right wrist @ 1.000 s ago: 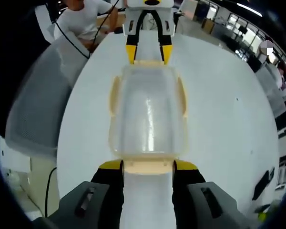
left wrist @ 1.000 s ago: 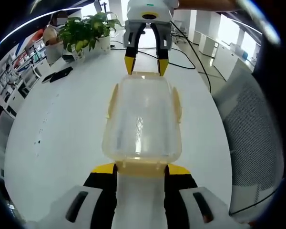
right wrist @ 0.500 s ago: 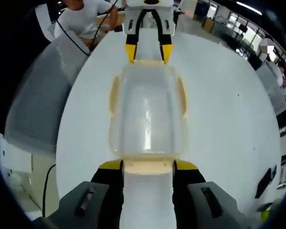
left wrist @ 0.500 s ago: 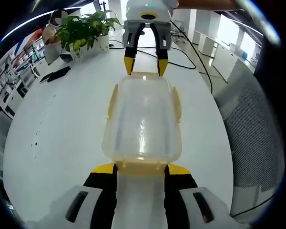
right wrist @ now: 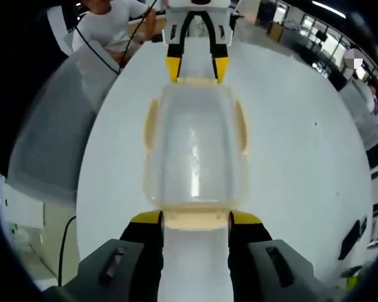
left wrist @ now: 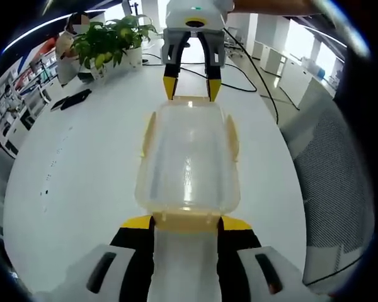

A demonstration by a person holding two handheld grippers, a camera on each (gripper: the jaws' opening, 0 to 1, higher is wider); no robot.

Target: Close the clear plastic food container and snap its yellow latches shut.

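The clear plastic container with its lid on lies lengthwise on the white table, pale yellow latches on its sides and ends. In the left gripper view my left gripper is open, its yellow-tipped jaws standing either side of the near end latch. My right gripper faces it at the far end latch, open. The right gripper view mirrors this: container, right gripper flanking the near latch, left gripper at the far end. Side latches lie against the container's walls.
A potted plant and a dark phone sit at the table's far left, with black cables behind. A grey mesh chair stands beside the table edge. A person in a white shirt sits beyond another mesh chair.
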